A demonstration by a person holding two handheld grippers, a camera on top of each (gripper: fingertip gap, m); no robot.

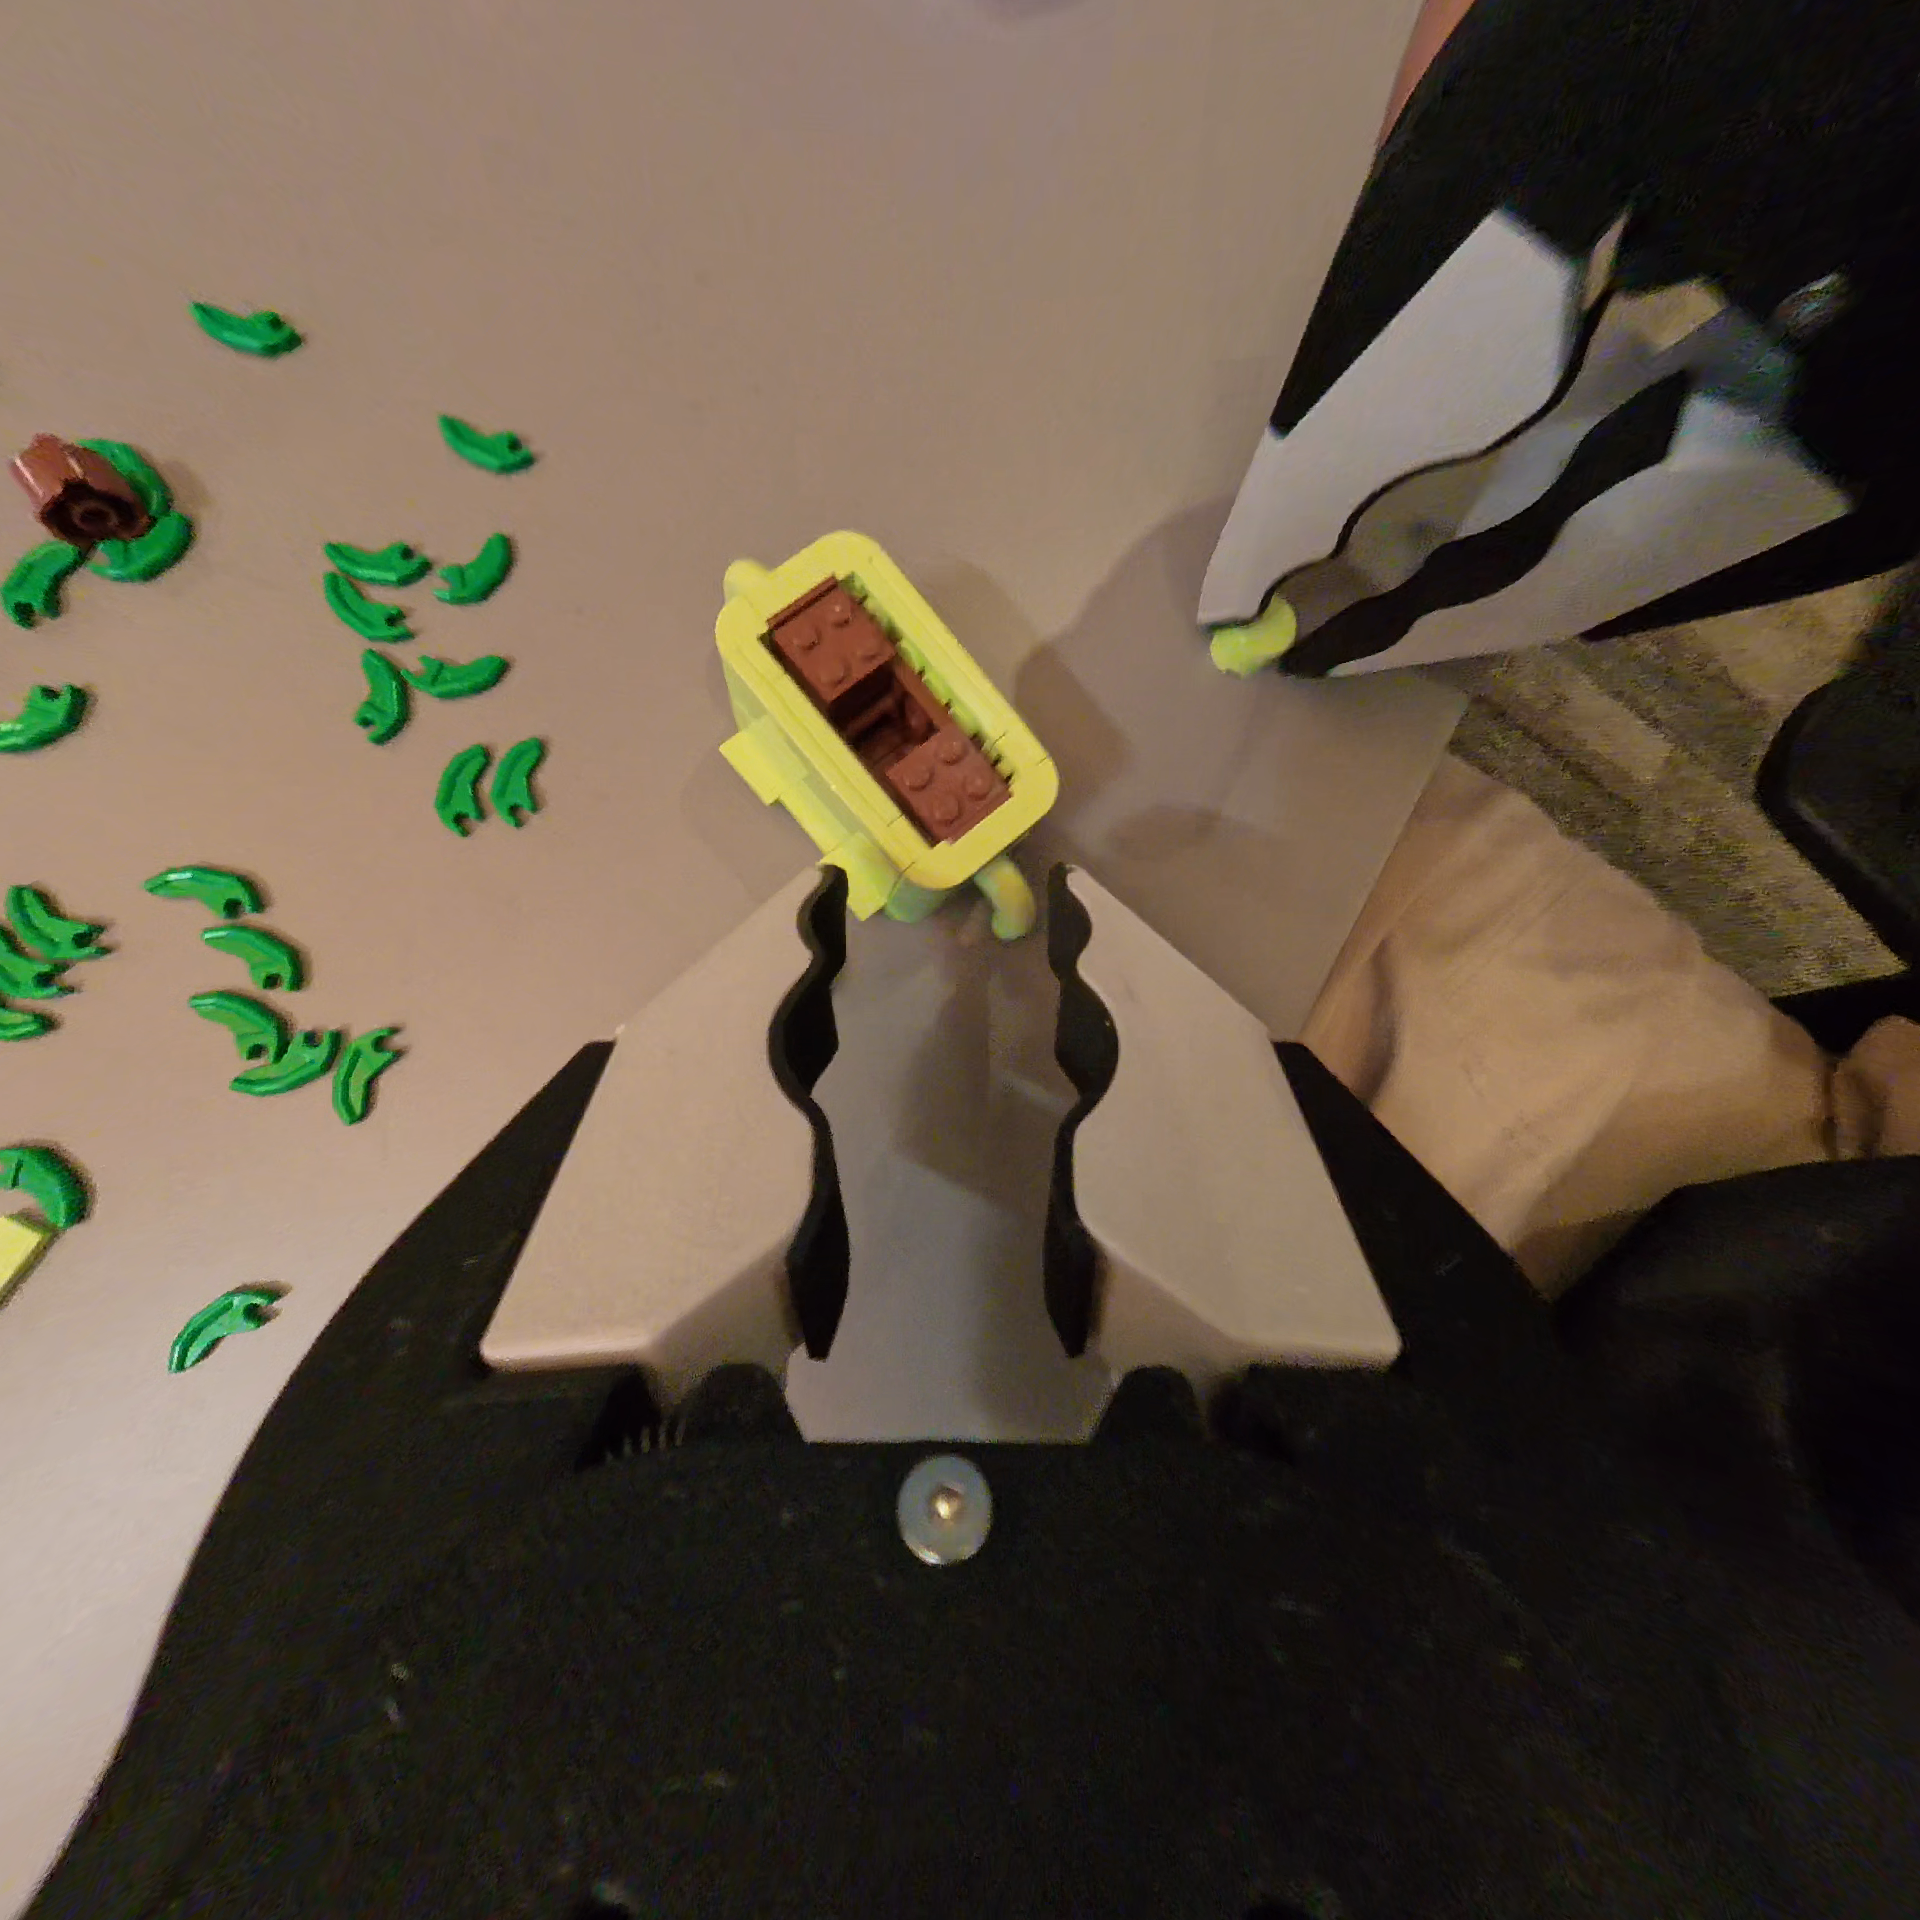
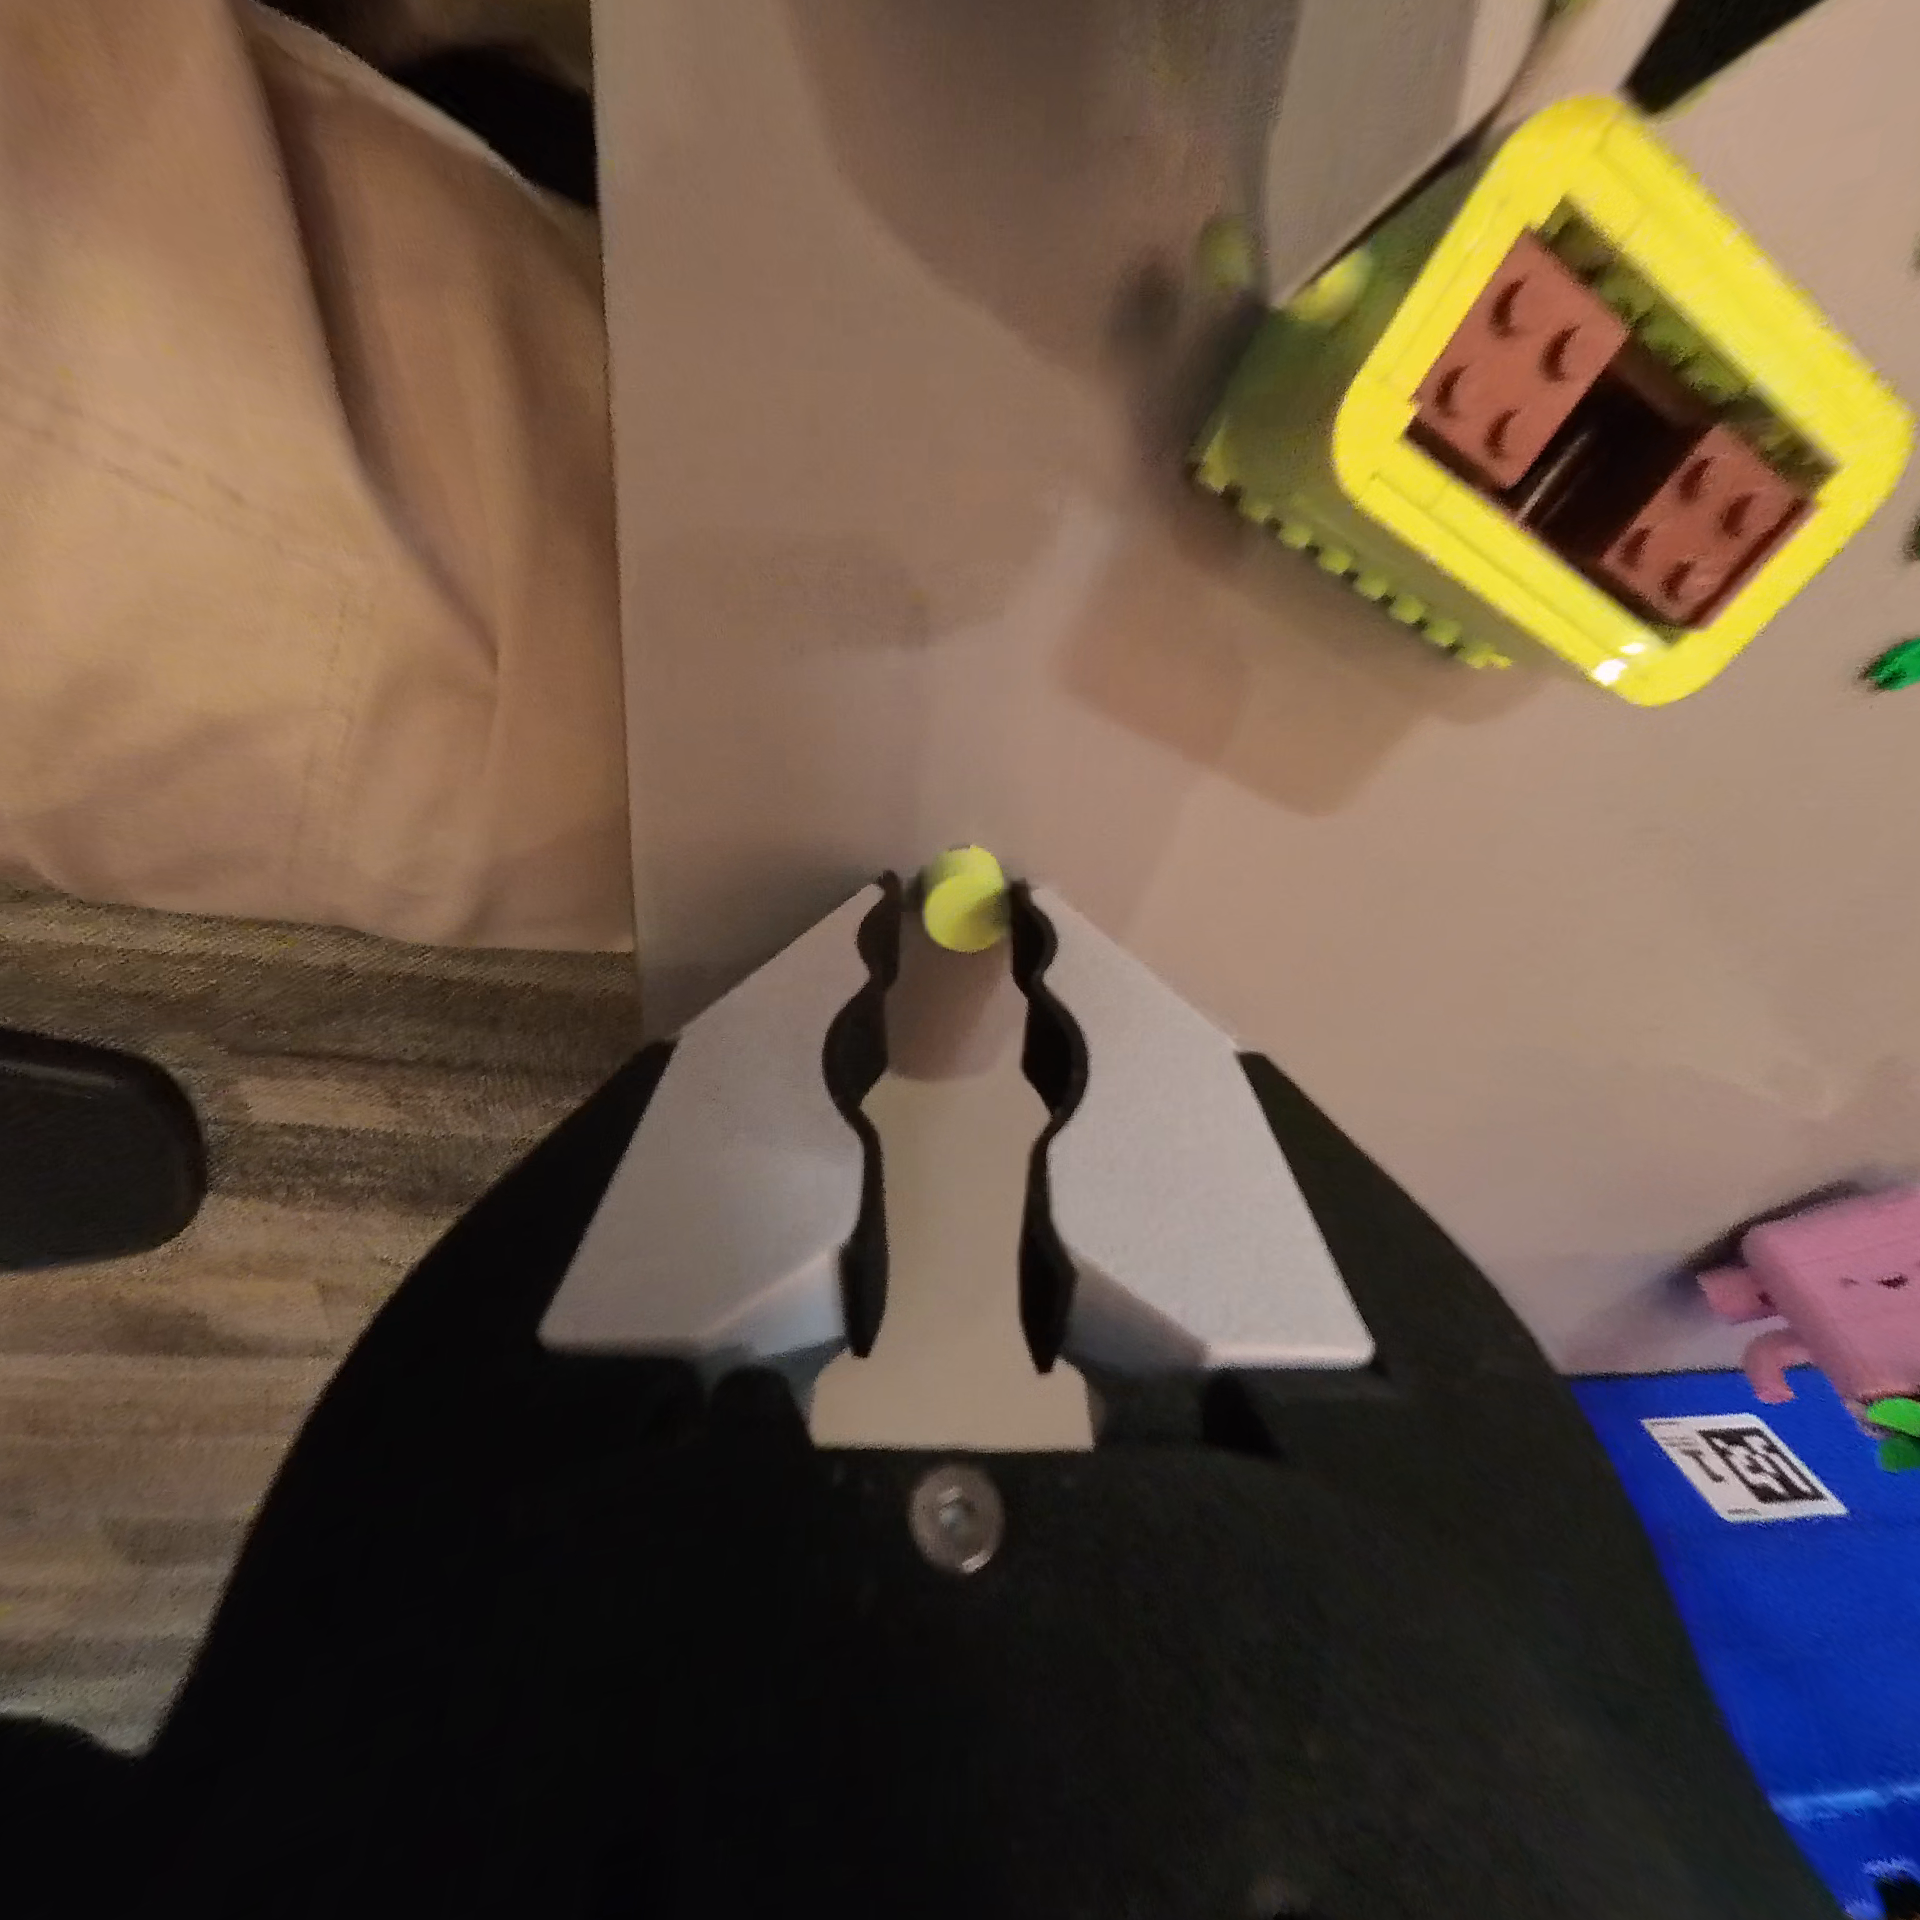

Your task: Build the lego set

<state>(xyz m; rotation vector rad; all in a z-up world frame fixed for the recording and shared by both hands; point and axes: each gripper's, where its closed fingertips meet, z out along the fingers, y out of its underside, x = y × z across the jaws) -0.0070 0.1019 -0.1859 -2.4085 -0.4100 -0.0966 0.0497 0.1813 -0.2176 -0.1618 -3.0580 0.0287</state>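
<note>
Holding: right tool [image 2: 954,902] is nearly closed, pinching a small lime stud [image 2: 964,899] at its tips, above the bench [image 1: 727,312] edge.
Left tool [image 1: 948,883]: spread wide and holding nothing, its tips just beside the planter.
Planter [image 1: 883,717]: lime box with brown bricks inside, mid-bench.
Leaves [image 1: 384,613]: green, scattered to the planter's left.
Pink build [image 2: 1839,1288]: near a blue box [image 2: 1756,1621].

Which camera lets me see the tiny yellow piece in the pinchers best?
The right wrist view: the tiny yellow piece sits near the middle, pinched at the tips of the right gripper. The left wrist view shows it only far off near the table's edge, mostly hidden behind that gripper's fingers.
</note>
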